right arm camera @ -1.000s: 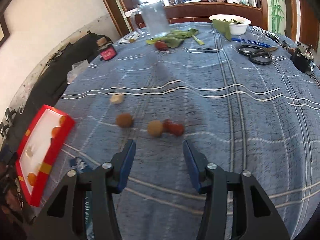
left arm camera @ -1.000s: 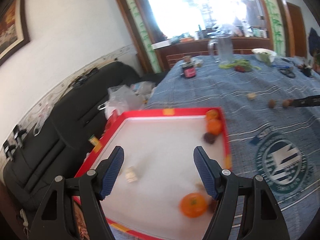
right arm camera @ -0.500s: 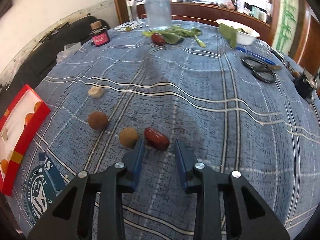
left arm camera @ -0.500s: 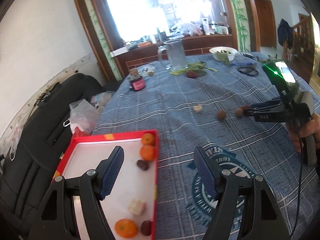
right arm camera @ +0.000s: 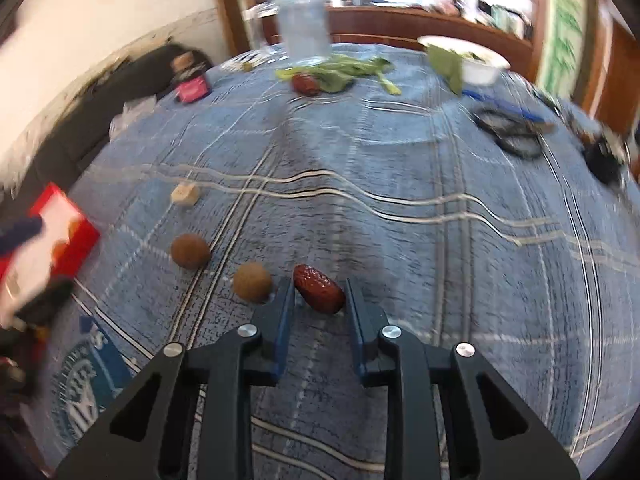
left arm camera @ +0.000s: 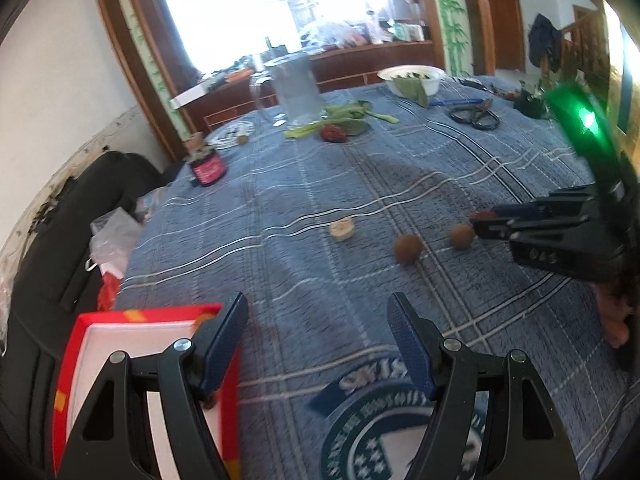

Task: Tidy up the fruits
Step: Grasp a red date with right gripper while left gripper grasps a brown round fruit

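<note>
Since half a second before, the left gripper had swung off the red tray, so that only a tray corner showed under its left finger and the fruit in it was mostly cut off; meanwhile the right gripper had closed in around the red date on the blue checked tablecloth. That tray sat at the table's near-left edge, well apart from the loose fruit. Blur smeared it in the right wrist view, so its contents could not be counted there. Spread wide, the left claw held nothing and hung above the cloth. The right claw was narrowed, with a finger on each side of the date, but a sliver of gap seemed to remain and I could not tell if the pads touched it. Two round brown fruits lay just left of the date, the nearer one almost against the left finger, and a pale chunk lay farther off. The date looked light, wrinkled and slightly soft, probably forgiving of a squeeze yet apt to roll; across its short middle seemed the best hold
</note>
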{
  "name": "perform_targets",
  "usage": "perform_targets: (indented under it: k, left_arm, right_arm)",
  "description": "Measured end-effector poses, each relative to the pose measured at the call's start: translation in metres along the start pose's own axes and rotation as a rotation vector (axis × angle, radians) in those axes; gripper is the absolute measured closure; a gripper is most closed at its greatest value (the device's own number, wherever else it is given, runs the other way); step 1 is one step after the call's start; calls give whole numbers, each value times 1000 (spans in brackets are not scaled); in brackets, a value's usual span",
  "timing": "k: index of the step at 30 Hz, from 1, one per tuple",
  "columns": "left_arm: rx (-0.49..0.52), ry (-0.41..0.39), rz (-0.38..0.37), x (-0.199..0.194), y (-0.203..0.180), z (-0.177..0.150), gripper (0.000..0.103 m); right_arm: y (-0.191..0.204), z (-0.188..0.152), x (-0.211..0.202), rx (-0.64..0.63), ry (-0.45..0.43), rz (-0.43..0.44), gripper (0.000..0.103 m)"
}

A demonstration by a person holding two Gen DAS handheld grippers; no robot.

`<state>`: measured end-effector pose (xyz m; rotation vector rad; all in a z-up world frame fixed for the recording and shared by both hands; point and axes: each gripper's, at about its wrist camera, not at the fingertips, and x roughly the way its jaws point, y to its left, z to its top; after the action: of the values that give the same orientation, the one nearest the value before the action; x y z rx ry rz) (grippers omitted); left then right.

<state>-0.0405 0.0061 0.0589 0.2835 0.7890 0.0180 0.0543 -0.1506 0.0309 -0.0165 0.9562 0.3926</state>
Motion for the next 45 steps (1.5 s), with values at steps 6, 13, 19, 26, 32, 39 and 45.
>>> perform_targets:
  k: [6,13,19,26,32,39,45]
  left_arm:
    - [30,12,-54,18,-19,16,31]
    - [20,64,-84,41,-33,29,40]
    - [6,91,-109,57,-40,35,43]
    - [-11,114,-150,69,-41,37,57]
    - [-42,128,-163,81,-37,36,69]
    - [-48,107,-177,83,-39,38,78]
    - [-51,92,-145,77,-39,35,79]
  right_arm:
    - [-34,2,-24,187,-56,23,76]
    - [-38,3,-29,257,-82,40,76]
    - [-39,1,-26,272,-74,35,76]
    - [-39,0,-22,277,-68,35,76]
    - [-39,0,-20,272,-64,29,76]
    - [-38,-1,-14,269,-44,23,76]
    - [-38,-1,-15,268,-50,24,76]
